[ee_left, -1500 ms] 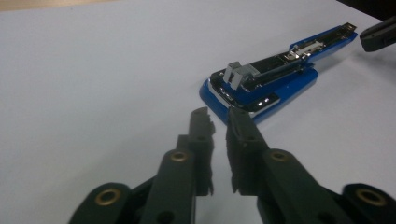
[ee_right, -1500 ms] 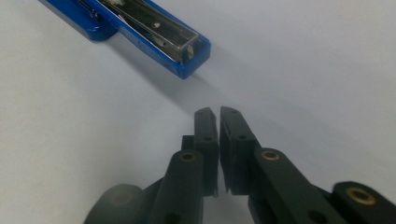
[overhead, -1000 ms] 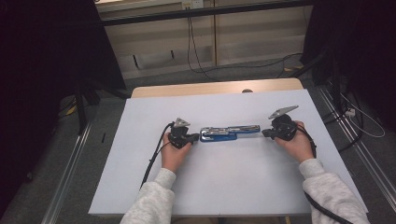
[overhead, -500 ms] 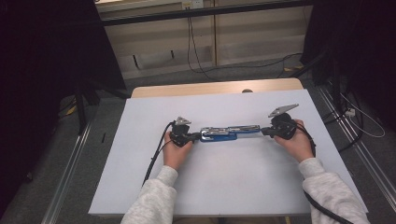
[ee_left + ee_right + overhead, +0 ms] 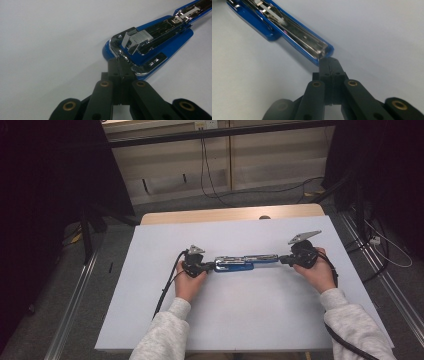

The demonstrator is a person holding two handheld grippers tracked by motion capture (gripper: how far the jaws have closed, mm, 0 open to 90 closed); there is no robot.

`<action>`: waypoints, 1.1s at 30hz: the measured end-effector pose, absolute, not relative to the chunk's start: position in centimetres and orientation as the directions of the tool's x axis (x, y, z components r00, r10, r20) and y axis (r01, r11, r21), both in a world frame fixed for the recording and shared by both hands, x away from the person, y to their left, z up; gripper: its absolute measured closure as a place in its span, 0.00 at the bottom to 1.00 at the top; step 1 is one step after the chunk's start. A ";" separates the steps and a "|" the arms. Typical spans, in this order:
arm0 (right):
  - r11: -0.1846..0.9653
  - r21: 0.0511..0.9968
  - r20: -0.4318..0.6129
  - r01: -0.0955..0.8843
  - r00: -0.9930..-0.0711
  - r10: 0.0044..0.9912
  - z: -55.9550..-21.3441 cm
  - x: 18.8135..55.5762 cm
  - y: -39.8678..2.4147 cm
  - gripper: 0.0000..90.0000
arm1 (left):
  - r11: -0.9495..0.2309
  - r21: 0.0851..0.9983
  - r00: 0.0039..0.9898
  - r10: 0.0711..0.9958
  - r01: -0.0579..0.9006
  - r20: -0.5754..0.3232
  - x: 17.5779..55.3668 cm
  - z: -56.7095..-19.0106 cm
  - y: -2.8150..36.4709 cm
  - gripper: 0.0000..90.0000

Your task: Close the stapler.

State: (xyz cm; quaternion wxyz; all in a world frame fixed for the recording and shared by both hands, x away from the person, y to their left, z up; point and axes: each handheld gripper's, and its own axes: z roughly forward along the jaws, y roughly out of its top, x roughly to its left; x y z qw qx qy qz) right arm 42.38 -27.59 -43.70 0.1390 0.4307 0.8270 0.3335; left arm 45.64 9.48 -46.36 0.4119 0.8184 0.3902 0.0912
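- Stapler (image 5: 245,262), blue and chrome and folded out flat, lies across the middle of the white worktop (image 5: 150,270) in the high view, stretched between the two tools. The left tool (image 5: 202,266) meets its left end and the right tool (image 5: 285,260) its right end, each held in a hand with a grey sleeve behind it.
- In the left gripper view, the left tool (image 5: 119,65) has its black jaws drawn together on the chrome rim at the rounded end of the stapler's (image 5: 150,47) blue base. This view shows what the high view cannot: a block of staples standing up in the metal channel just beyond the jaws.
- In the right gripper view, the right tool (image 5: 331,65) has its jaws pressed together at the tip of the stapler's (image 5: 294,30) other arm, touching its blue edge. Whether they pinch the tip or only butt against it cannot be told. The open chrome track runs away to the upper left.
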 end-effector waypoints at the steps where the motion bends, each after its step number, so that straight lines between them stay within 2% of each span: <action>1: 0.409 0.656 0.065 0.634 -0.587 0.807 -44.0 42.4 -27.7 1.00 | -0.355 0.746 0.679 0.714 0.563 -0.173 45.6 -46.4 9.5 1.00; 4: 0.431 0.632 0.056 0.644 -0.593 0.803 -44.8 42.4 -27.8 1.00 | -0.354 0.746 0.679 0.713 0.564 -0.174 45.6 -46.4 9.5 1.00; 13: 0.432 0.662 0.058 0.612 -0.617 0.785 -44.2 42.4 -27.0 1.00 | -0.356 0.746 0.679 0.714 0.563 -0.172 45.6 -46.4 9.5 1.00; 19: 0.410 0.717 0.054 0.564 -0.632 0.773 -42.9 42.3 -26.3 0.99 | -0.356 0.746 0.678 0.714 0.564 -0.172 45.6 -46.4 9.5 1.00; 23: 0.424 0.720 0.047 0.549 -0.648 0.760 -42.8 42.2 -25.5 0.92 | -0.355 0.746 0.677 0.716 0.563 -0.171 45.6 -46.4 9.4 1.00; 29: 0.422 0.723 0.044 0.547 -0.646 0.762 -43.0 42.0 -25.1 0.71 | -0.353 0.747 0.678 0.714 0.563 -0.174 45.6 -46.3 9.5 1.00; 31: 0.415 0.726 0.053 0.549 -0.646 0.761 -42.9 41.9 -25.2 0.65 | -0.336 0.751 0.666 0.724 0.568 -0.180 45.7 -46.3 9.7 0.93; 33: 0.395 0.733 0.069 0.554 -0.638 0.767 -42.9 41.8 -25.4 0.59 | -0.325 0.751 0.655 0.733 0.575 -0.184 45.7 -46.1 9.9 0.83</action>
